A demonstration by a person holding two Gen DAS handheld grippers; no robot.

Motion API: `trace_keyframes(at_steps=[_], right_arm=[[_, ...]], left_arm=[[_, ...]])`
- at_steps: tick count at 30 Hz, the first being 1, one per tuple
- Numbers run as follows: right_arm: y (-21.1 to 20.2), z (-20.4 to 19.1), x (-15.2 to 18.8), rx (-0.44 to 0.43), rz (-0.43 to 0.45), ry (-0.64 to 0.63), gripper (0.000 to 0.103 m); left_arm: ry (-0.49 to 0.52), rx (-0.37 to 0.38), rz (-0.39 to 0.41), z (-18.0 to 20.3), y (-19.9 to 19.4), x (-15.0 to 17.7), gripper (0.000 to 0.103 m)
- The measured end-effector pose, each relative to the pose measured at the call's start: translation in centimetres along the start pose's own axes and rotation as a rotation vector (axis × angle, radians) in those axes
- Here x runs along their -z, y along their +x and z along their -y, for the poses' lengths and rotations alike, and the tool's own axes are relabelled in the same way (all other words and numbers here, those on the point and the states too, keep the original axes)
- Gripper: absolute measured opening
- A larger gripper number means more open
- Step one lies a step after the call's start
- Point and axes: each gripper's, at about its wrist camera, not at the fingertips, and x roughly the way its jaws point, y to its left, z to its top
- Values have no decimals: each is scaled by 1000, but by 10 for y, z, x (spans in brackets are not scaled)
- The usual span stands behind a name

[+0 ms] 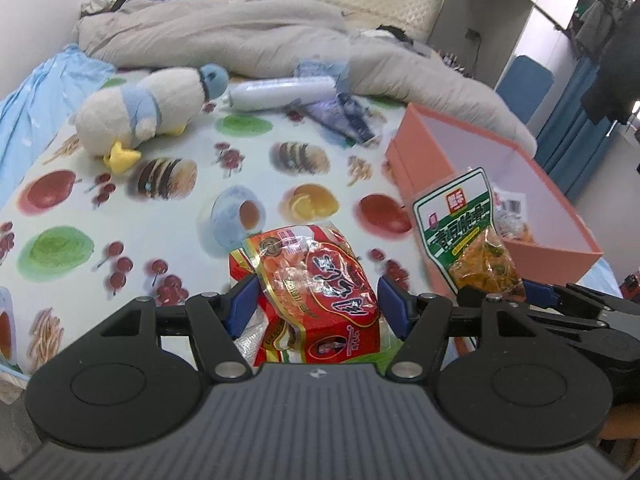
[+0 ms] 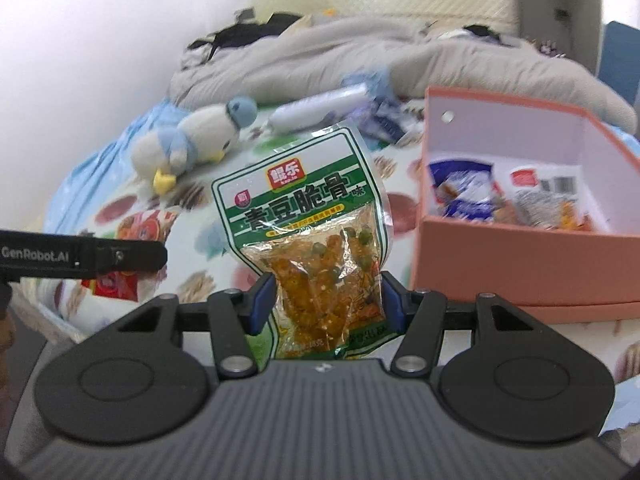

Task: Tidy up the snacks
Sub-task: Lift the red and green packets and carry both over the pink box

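Observation:
A red snack pack [image 1: 316, 276] sits between the blue pads of my left gripper [image 1: 318, 304], which is shut on it above the fruit-printed sheet [image 1: 180, 208]. My right gripper [image 2: 326, 300] is shut on a green-and-white snack pack [image 2: 304, 200] with orange pieces, held upright. In the left wrist view that green pack [image 1: 460, 216] stands just right of the red one, in front of the pink box [image 1: 432, 148]. The pink box [image 2: 520, 264] lies open to the right with a few packets [image 2: 464, 192] inside. In the right wrist view one black finger [image 2: 120, 258] of the left gripper shows at the left.
A plush duck [image 1: 148, 108] lies on the bed's far left. A white tube [image 1: 280, 94] and purple wrappers [image 1: 344, 116] lie behind the middle. A grey duvet [image 1: 280, 36] is piled along the back. Shelves and hanging clothes stand at the right.

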Motion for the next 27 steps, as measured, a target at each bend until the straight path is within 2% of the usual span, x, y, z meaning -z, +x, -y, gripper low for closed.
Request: trace_keyframes(at_steps=[14, 23, 27], right_arm=[[-74, 20, -3, 101, 102, 70, 58], [-106, 39, 7, 167, 139, 151, 58], [-108, 49, 9, 181, 140, 168, 58]], left_arm=[[46, 114, 67, 62, -43, -5, 70], [100, 177, 46, 92, -43, 4, 70], [113, 197, 36, 103, -35, 4, 70]])
